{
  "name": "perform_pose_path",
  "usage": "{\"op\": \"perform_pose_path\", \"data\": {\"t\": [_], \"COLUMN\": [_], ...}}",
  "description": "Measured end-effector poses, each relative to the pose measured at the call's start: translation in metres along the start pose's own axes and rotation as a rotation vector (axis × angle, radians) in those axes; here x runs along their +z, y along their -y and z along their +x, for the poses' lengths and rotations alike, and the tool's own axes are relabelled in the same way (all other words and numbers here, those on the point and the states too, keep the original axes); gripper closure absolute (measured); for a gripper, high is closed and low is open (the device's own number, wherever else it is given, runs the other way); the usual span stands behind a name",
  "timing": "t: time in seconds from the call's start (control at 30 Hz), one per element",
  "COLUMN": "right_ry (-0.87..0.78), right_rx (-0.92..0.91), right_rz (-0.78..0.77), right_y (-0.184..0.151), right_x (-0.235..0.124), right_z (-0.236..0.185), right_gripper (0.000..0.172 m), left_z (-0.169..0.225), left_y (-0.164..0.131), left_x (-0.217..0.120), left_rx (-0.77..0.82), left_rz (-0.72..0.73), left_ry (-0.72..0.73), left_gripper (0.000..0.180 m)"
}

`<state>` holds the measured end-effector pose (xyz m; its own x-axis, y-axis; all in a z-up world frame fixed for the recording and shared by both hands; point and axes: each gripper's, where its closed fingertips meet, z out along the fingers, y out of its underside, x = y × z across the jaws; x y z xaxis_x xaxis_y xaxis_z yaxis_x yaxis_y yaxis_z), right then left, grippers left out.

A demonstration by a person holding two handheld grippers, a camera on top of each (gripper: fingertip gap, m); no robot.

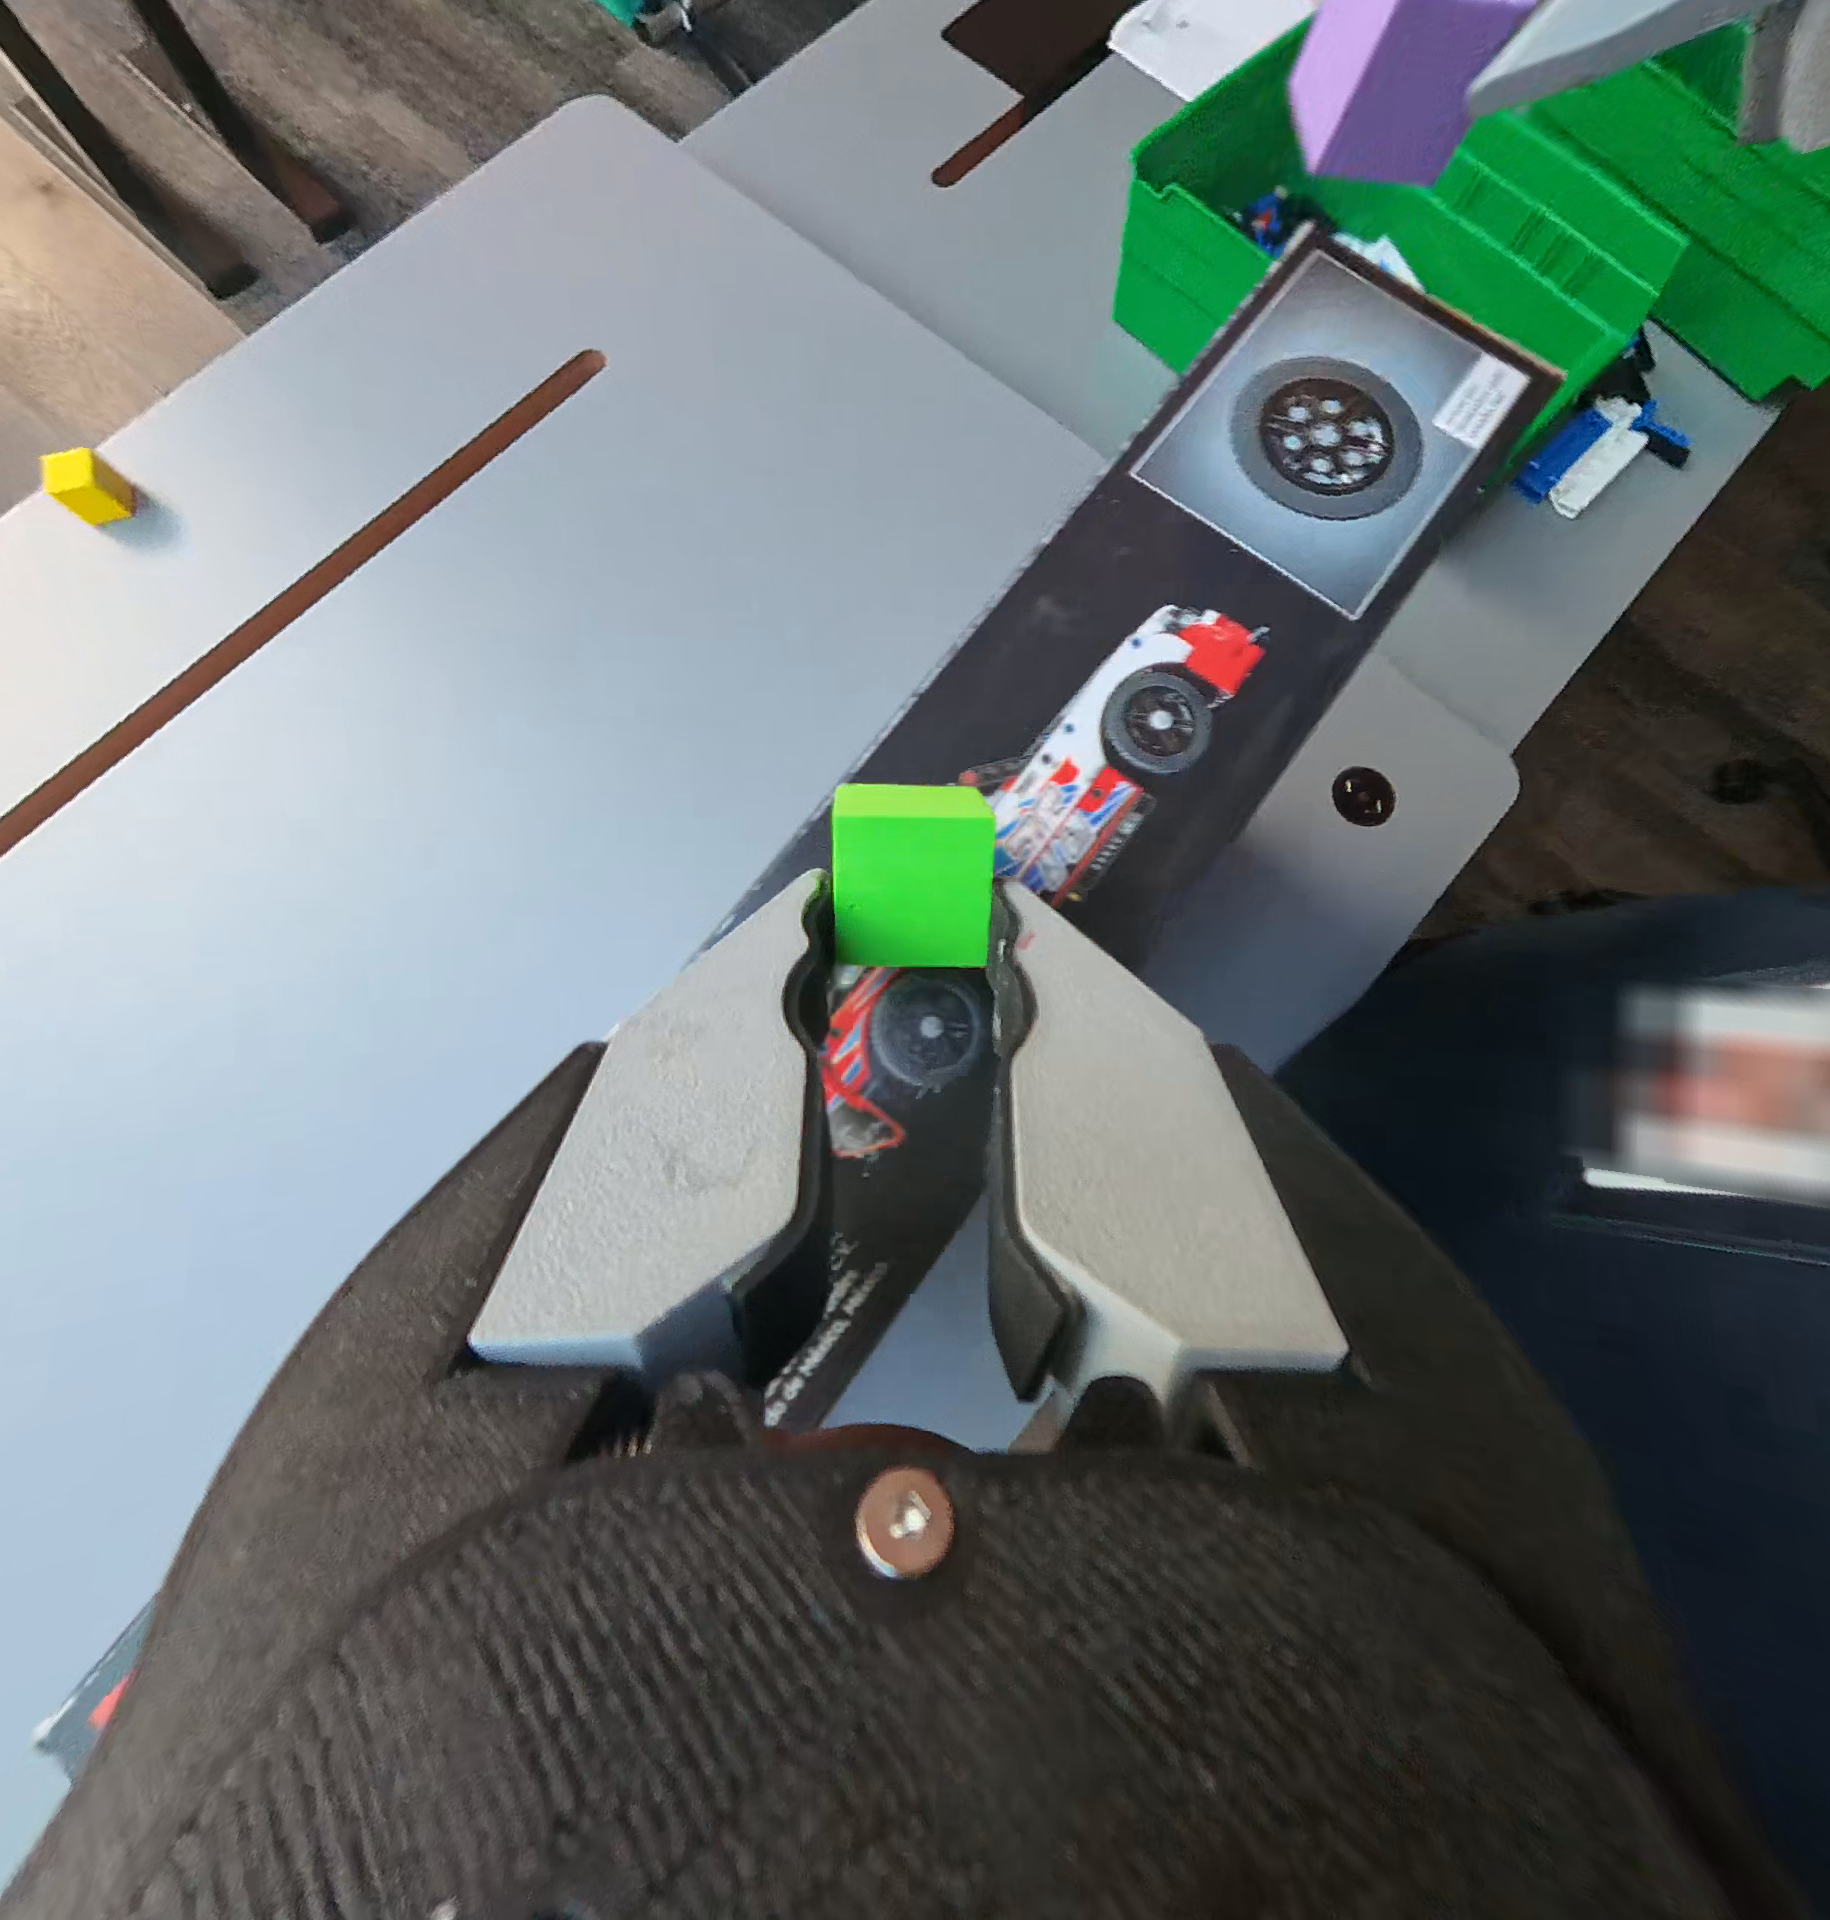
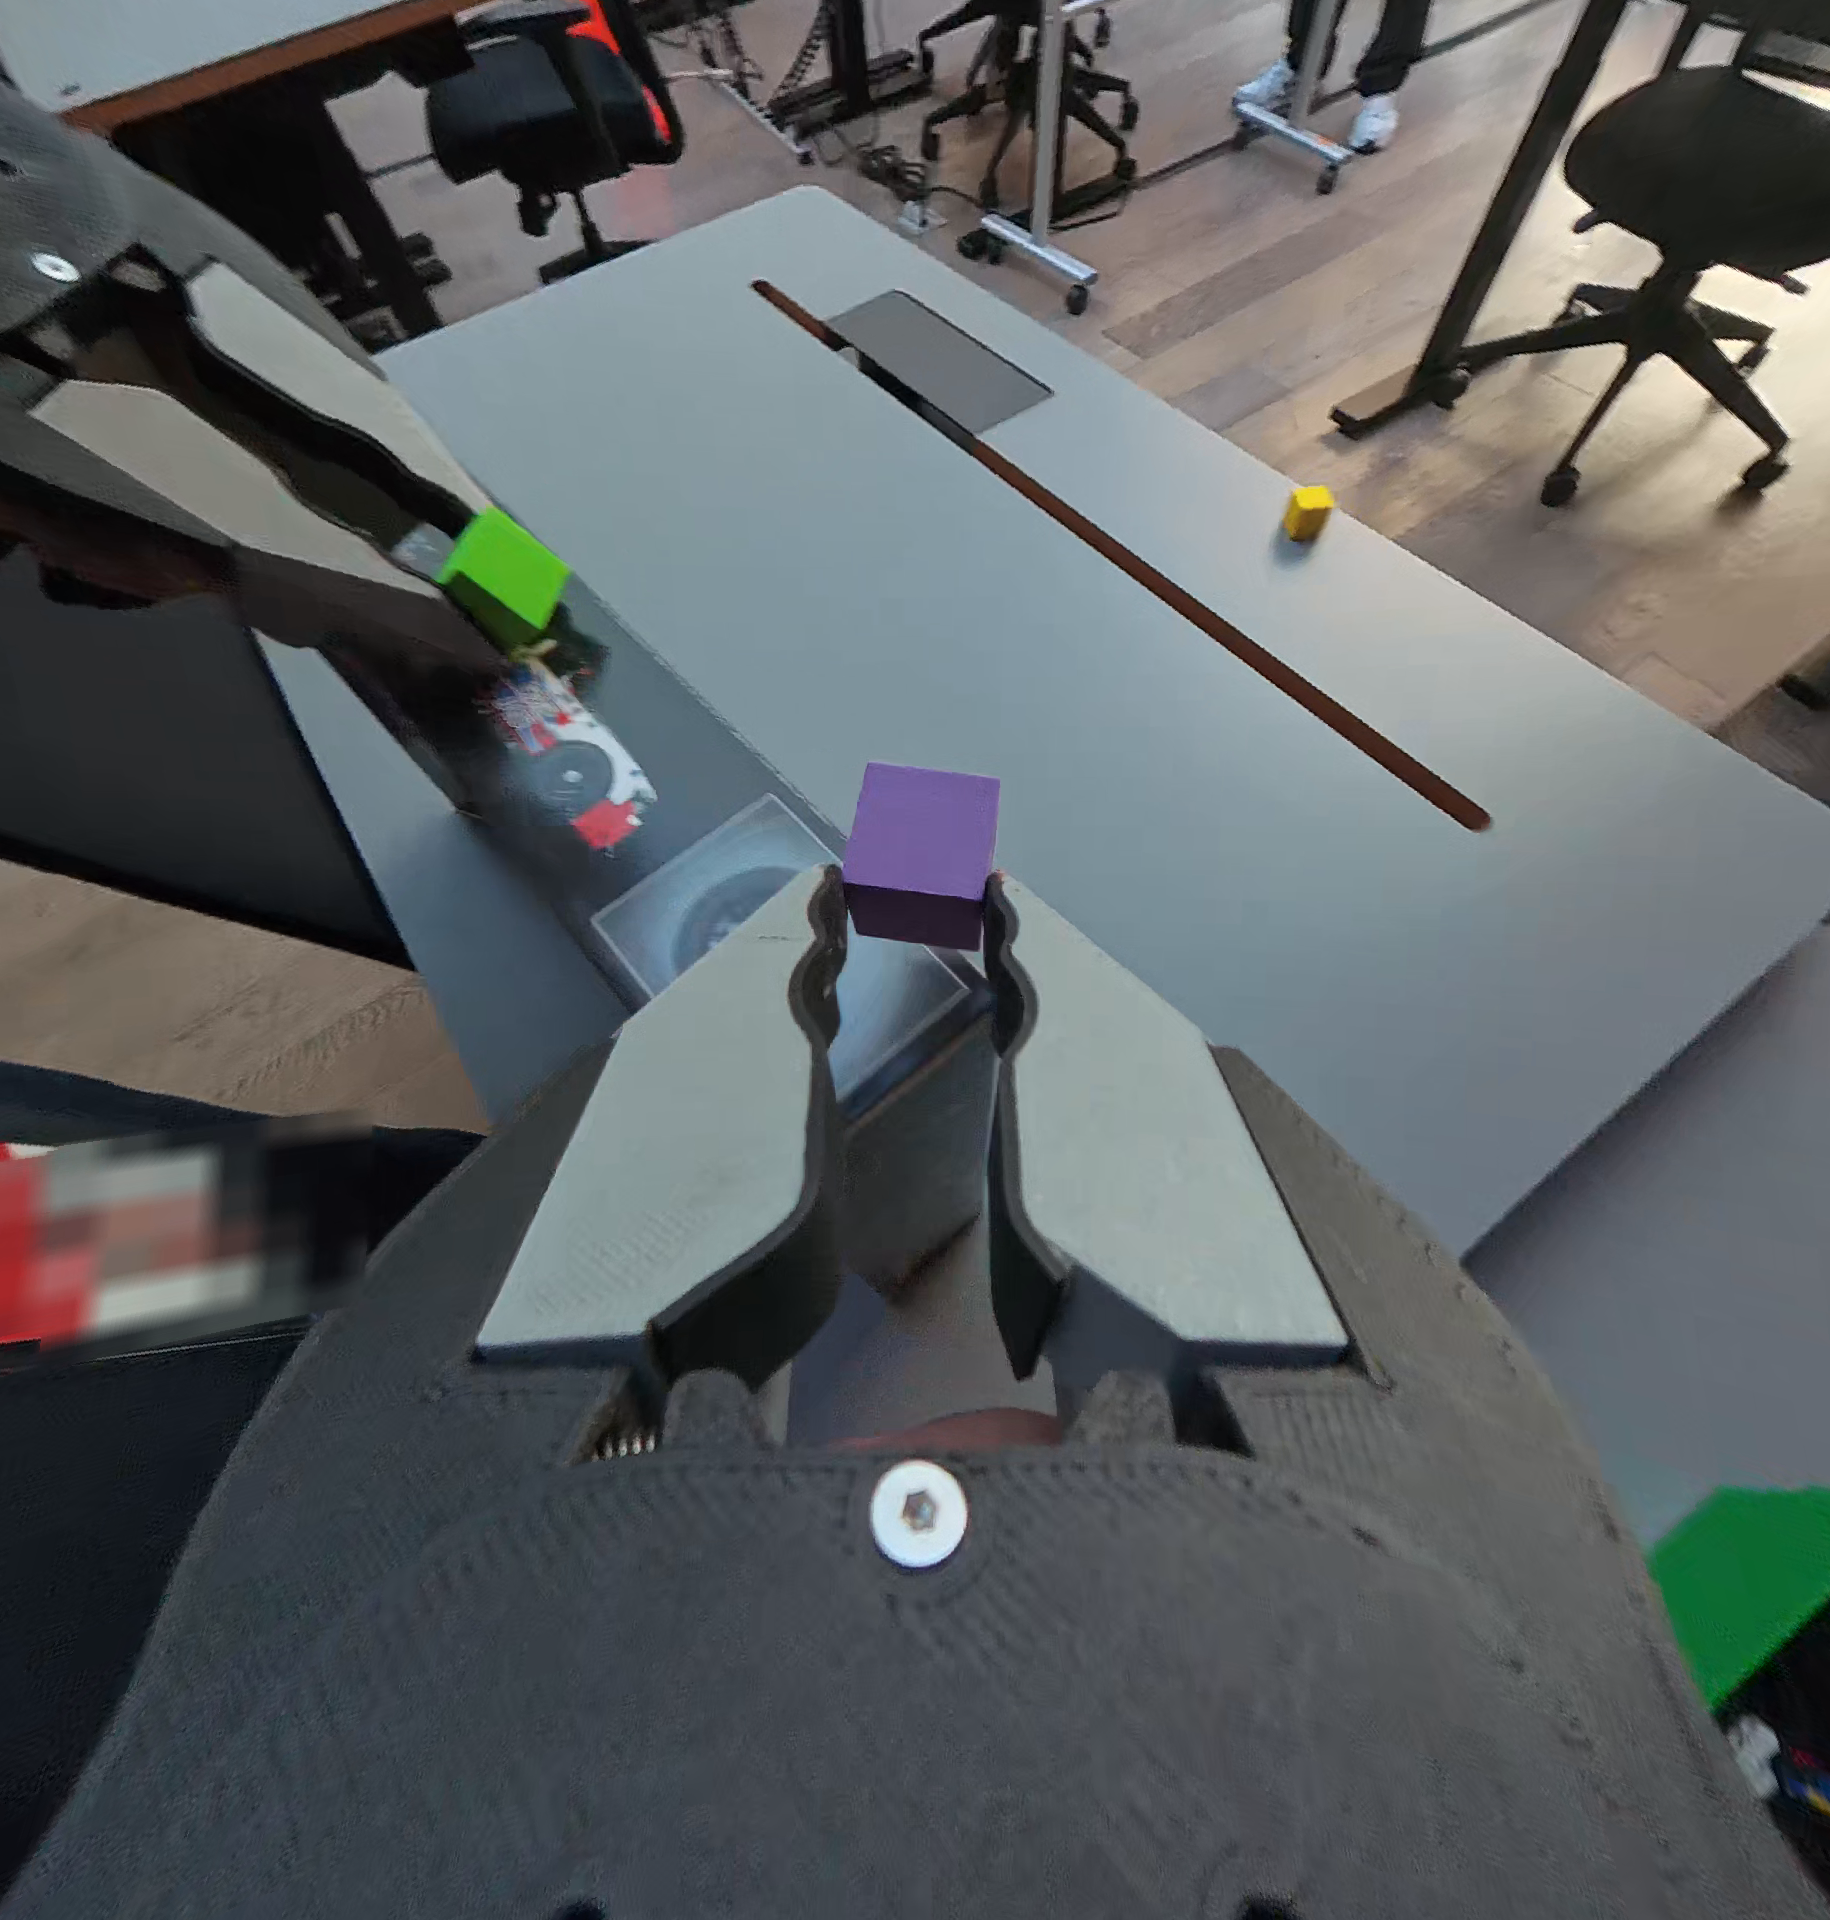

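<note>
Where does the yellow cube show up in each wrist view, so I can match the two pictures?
Left wrist view: the yellow cube sits far left, above mid-height, on the grey table, beyond the long slot.
Right wrist view: it is upper right, near the table's far edge, beyond the same slot.
Shared landmark: the slot in the tabletop.

My left gripper (image 1: 912, 914) and right gripper (image 2: 916, 904) look alike: each has a rounded black body with a ribbed, layered printed texture and one silver hex-socket screw (image 1: 905, 1523) set in the middle. My fingers (image 2: 682, 1164) are flat, matte grey wedges that taper forward, lined inside with wavy black pads. I wear dark navy clothing (image 1: 1617, 1403).
</note>
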<state>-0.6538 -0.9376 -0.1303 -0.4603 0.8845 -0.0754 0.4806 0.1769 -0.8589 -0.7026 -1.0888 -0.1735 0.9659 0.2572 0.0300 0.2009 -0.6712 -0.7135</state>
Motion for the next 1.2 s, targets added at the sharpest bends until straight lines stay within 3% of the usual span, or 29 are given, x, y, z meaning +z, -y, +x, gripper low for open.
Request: {"op": "perform_pose_path", "data": {"t": [0.17,0.4,0.5,0.67,0.83,0.97,1.07,1.2], "right_ry": [-0.116,-0.120,-0.138,-0.135,0.016,0.151,0.122,0.134], "right_rx": [0.165,0.238,0.227,0.188,0.097,-0.051,-0.173,-0.243], "right_rz": [-0.033,-0.094,-0.078,0.055,0.197,0.058,-0.108,-0.157], "right_y": [-0.048,-0.091,-0.083,-0.043,0.015,0.024,0.009,0.004], "right_x": [-0.015,-0.002,-0.001,-0.010,-0.010,0.028,0.056,0.071], "right_z": [0.044,0.042,0.043,0.038,-0.005,-0.054,-0.066,-0.081], "right_gripper": [0.147,0.148,0.147,0.147,0.148,0.148,0.147,0.147], "left_z": [-0.006,-0.005,-0.005,-0.004,-0.003,-0.005,-0.006,-0.006], "left_y": [0.000,-0.001,-0.001,-0.002,-0.002,-0.002,-0.001,-0.002], "left_x": [-0.001,-0.001,-0.002,-0.002,-0.003,-0.002,-0.002,-0.002], "left_rx": [-0.039,-0.031,-0.046,-0.044,-0.059,-0.044,-0.054,-0.052], "left_rz": [0.060,0.057,0.056,0.079,0.078,0.074,0.076,0.079], "left_ry": [-0.003,-0.010,-0.026,0.001,-0.010,0.013,0.016,0.019], "left_gripper": [0.154,0.153,0.154,0.154,0.153,0.153,0.154,0.154]}}
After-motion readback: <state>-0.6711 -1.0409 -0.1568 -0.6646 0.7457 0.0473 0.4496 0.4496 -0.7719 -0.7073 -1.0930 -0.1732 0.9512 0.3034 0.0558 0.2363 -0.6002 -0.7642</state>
